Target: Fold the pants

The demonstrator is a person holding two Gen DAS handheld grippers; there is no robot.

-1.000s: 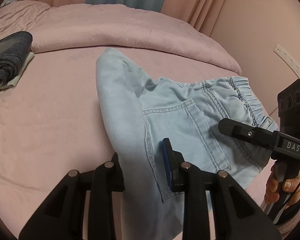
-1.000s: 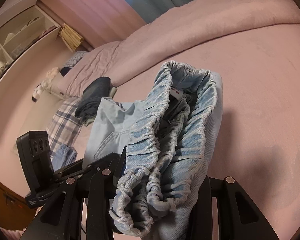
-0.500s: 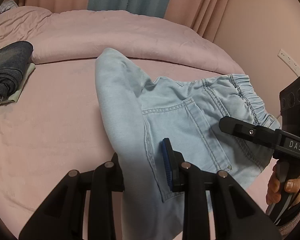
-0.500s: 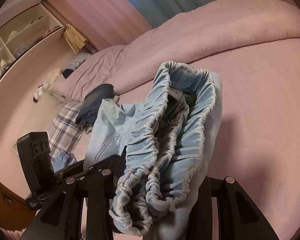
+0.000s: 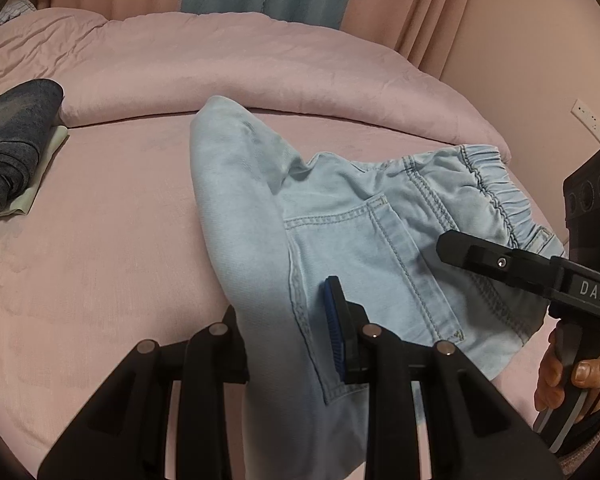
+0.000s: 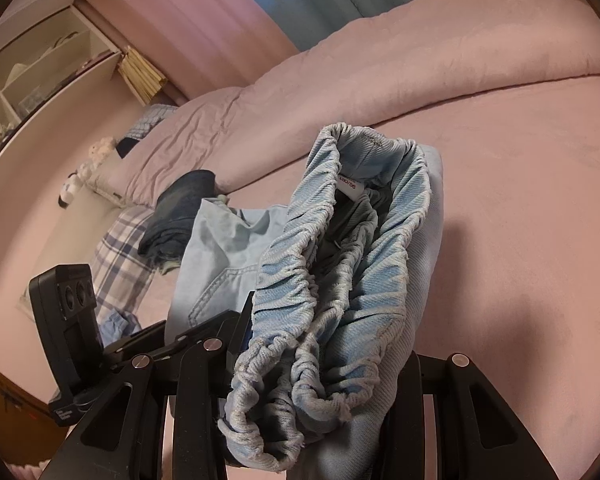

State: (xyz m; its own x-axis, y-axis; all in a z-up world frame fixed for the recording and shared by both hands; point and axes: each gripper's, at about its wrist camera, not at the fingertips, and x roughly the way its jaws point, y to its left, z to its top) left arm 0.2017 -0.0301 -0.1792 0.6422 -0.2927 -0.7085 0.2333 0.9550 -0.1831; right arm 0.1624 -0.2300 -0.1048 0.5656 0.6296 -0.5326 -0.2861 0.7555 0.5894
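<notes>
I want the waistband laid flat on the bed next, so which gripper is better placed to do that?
Right. The right gripper is clamped on the bunched waistband of the pants; the left gripper holds the leg fabric, away from the waistband.

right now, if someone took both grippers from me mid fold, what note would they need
Left gripper: shut on the light blue pants, gripping the leg fabric.
Right gripper: shut on the bunched elastic waistband.
Pants: held up between both grippers over the pink bed, back pocket facing up, one fold in the leg.
Nearby: folded dark clothes stacked at the far left of the bed.
Done: pants picked up, partly doubled.
Left: lay them flat, finish folding, probably add to the stack.
</notes>
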